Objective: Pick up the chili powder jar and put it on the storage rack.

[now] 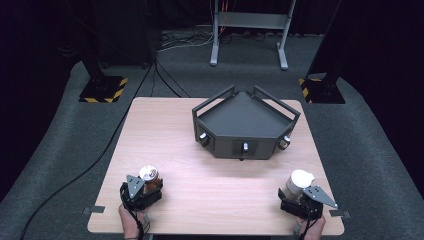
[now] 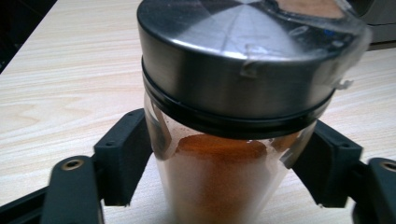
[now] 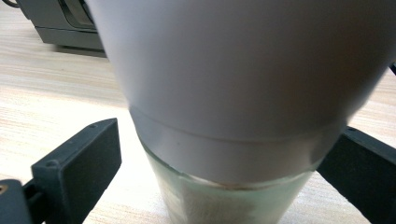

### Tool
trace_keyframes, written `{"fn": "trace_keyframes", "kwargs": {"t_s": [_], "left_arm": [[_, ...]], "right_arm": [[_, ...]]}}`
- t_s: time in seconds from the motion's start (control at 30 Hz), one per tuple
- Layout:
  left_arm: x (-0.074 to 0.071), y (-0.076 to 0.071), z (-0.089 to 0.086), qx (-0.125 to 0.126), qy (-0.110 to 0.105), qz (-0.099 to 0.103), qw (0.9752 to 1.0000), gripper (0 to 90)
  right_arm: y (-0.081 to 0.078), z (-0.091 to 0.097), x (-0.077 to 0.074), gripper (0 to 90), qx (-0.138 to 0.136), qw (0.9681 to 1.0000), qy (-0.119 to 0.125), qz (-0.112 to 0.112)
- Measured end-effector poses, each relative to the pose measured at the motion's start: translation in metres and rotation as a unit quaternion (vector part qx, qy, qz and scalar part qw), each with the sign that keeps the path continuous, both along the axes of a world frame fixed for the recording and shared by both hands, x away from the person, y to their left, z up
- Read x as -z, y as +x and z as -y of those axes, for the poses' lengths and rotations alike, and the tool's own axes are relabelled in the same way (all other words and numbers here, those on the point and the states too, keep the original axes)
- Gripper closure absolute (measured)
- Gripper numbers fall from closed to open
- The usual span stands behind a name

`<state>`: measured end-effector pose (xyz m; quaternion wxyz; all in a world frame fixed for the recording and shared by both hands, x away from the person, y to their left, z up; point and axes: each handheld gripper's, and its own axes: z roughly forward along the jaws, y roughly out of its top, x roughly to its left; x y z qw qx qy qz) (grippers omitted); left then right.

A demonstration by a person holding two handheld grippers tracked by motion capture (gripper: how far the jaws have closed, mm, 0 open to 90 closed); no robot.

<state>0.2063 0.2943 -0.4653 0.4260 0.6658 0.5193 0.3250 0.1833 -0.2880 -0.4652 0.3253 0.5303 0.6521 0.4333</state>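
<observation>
A glass jar of orange-red powder (image 2: 219, 186) with a metal lid (image 2: 233, 60) stands upright near the table's front left corner (image 1: 149, 175). My left gripper (image 1: 142, 192) has both black pads (image 2: 123, 154) pressed against its sides. At the front right stands a glass jar of pale powder (image 3: 233, 203) with a white cap (image 1: 299, 181). My right gripper (image 1: 297, 200) straddles it, and its pads (image 3: 88, 158) stand a little clear of the glass on either side.
A dark grey angular box (image 1: 245, 117) with three knobs on its front sits at the far middle of the wooden table (image 1: 210, 190). Beyond the table, black posts with hazard-striped bases (image 1: 102, 90), cables and a metal frame stand on the grey floor.
</observation>
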Motion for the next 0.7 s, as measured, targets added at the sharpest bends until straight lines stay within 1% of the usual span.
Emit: {"fn": "trace_keyframes", "kwargs": {"t_s": [0.13, 0.43, 0.7], "left_arm": [[0.0011, -0.0003, -0.0007, 0.001, -0.004, 0.002, 1.0000, 31.1], [0.0005, -0.0006, -0.0004, 0.002, 0.001, 0.002, 1.0000, 31.6], [-0.0008, -0.0018, -0.0002, 0.003, -0.002, 0.001, 1.0000, 31.7]], "right_arm": [[-0.0002, 0.0002, 0.0001, 0.0, 0.000, 1.0000, 0.000, 0.000], [-0.0002, 0.0003, 0.0001, 0.0, -0.001, 1.0000, 0.000, 0.000], [-0.0001, 0.0000, 0.0000, 0.0, 0.000, 1.0000, -0.001, 0.000]]}}
